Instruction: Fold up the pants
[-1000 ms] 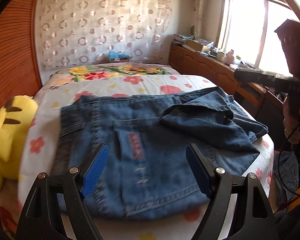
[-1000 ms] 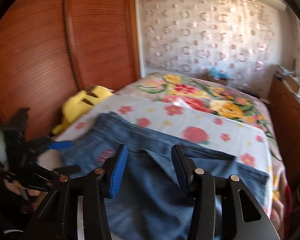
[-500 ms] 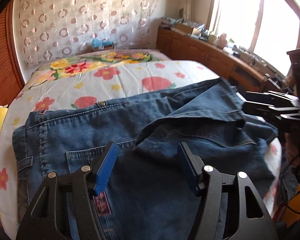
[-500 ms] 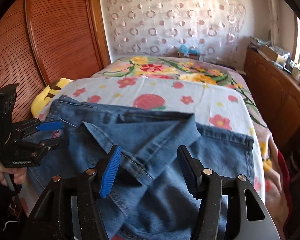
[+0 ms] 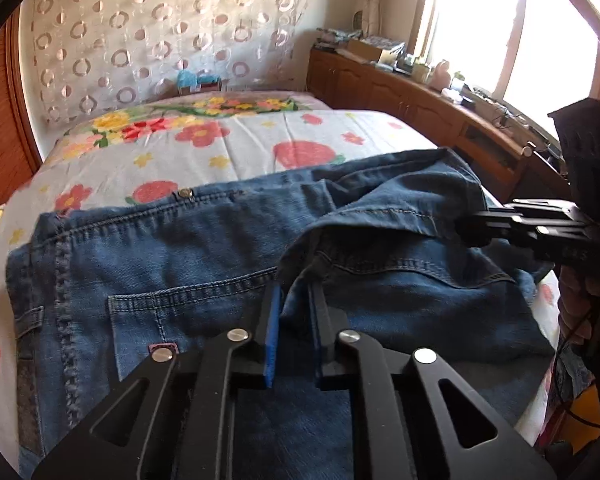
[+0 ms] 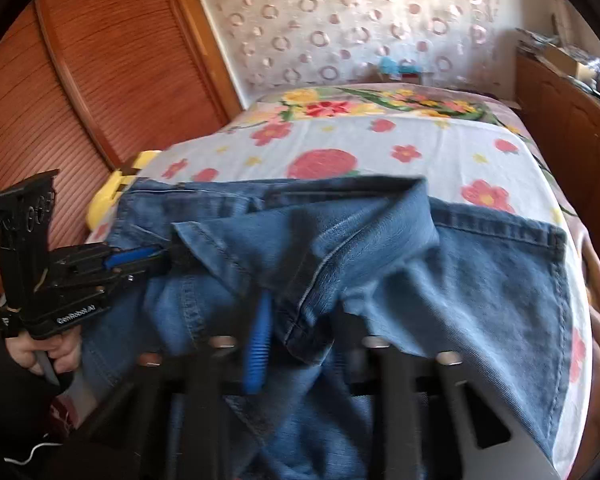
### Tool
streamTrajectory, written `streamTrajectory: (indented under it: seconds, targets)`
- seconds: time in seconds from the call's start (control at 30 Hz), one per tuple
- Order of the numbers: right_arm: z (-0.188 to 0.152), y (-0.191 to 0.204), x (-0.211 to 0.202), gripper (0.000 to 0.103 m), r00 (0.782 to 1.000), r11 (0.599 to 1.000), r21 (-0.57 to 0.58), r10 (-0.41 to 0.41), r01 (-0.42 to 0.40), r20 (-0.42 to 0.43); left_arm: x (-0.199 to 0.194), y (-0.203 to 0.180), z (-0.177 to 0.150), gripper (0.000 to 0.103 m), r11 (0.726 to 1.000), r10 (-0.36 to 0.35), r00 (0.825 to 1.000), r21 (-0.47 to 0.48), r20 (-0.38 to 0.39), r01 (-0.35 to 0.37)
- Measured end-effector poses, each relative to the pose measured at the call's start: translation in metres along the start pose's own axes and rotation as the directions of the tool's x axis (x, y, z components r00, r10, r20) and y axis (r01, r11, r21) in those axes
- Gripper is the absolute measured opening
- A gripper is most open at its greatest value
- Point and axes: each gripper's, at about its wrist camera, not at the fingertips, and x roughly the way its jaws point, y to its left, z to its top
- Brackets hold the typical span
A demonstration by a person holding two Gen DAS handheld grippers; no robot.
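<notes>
Because the folded-over leg must be carried across, the left gripper (image 5: 294,312) and the right gripper (image 6: 300,320) both pinch the jeans (image 5: 188,252) edge on the bed (image 5: 236,152).

Blue denim pants (image 5: 204,264) lie spread flat, back pocket up, waistband at far left. One leg is doubled back over the seat, its hemmed edge raised and caught between both sets of jaws.
</notes>
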Motion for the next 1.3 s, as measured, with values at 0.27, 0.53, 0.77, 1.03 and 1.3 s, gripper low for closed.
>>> streamTrajectory:
  seconds: [0.27, 0.53, 0.77, 1.03, 1.3]
  targets:
    - [0.039, 0.034, -0.047, 0.006, 0.987, 0.996, -0.094, 0.022, -0.007, 0.162, -0.081, 0.004, -0.007, 0.005, 1.0, -0.012, 0.988, -0.009, 0.155, 0.014]
    - [0.094, 0.1, -0.055, 0.006, 0.969, 0.963, -0.266, 0.101, -0.039, 0.223, -0.164, 0.026, -0.018, 0.005, 0.998, 0.05, 0.952, -0.052, 0.301, -0.036]
    - [0.135, 0.136, -0.019, 0.006, 0.969, 0.933, -0.337, 0.192, -0.131, 0.157, -0.203, 0.053, -0.036, 0.005, 0.991, 0.114, 0.935, -0.107, 0.335, -0.083]
    - [0.17, 0.142, 0.044, 0.006, 0.969, 0.908, -0.368, 0.238, -0.2, 0.059, -0.189, 0.091, -0.078, 0.005, 0.963, 0.232, 0.945, -0.193, 0.232, -0.189]
    - [0.186, 0.148, 0.06, 0.052, 0.987, 0.917, -0.378, 0.152, -0.124, 0.043, -0.145, 0.11, -0.111, 0.005, 0.944, 0.238, 0.966, -0.258, 0.102, -0.206]
